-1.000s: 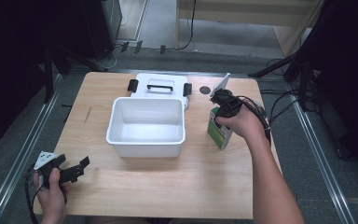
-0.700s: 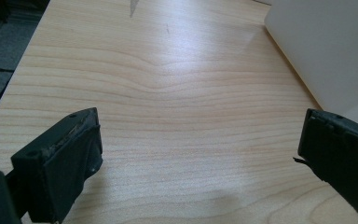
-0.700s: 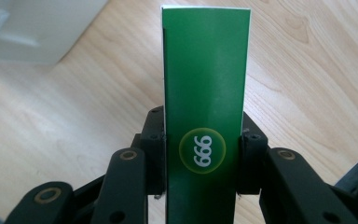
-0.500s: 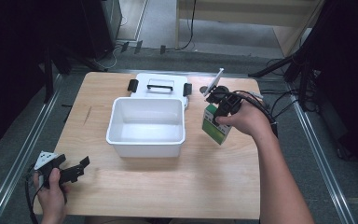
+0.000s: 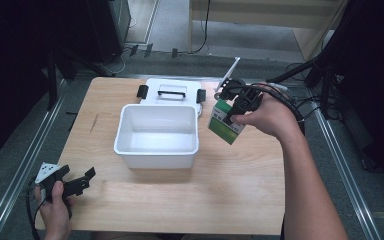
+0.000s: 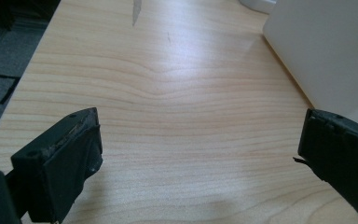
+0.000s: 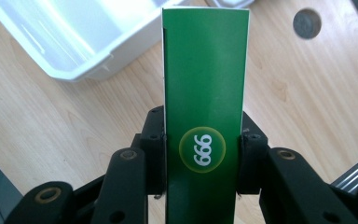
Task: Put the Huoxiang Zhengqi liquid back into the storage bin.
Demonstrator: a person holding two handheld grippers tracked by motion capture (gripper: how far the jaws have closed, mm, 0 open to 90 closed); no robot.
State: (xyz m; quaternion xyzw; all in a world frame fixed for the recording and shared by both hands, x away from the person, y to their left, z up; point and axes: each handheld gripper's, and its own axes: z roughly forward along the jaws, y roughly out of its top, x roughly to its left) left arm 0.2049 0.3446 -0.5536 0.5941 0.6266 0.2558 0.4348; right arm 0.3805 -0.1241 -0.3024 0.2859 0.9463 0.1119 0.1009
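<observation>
A green box (image 5: 223, 123) marked 999 (image 7: 204, 93) hangs tilted above the table, just right of the white bin (image 5: 157, 134). My right gripper (image 5: 232, 116) is shut on it, both jaws pressed against its narrow sides in the right gripper view (image 7: 201, 156). The white bin looks empty inside. At the table's front left corner my left gripper (image 5: 82, 180) stands open over bare wood, its jaws wide apart in the left gripper view (image 6: 198, 149), with the bin's wall (image 6: 326, 46) to its right.
A white lid (image 5: 170, 91) with black latches lies behind the bin. A round hole (image 7: 306, 23) is in the tabletop near the back right. Cables trail off the right edge. A metal rail (image 5: 27, 160) runs along the table's left side.
My right gripper has lifted the green box off the table and carried it leftward toward the bin, tilting it. The left gripper has stayed put.
</observation>
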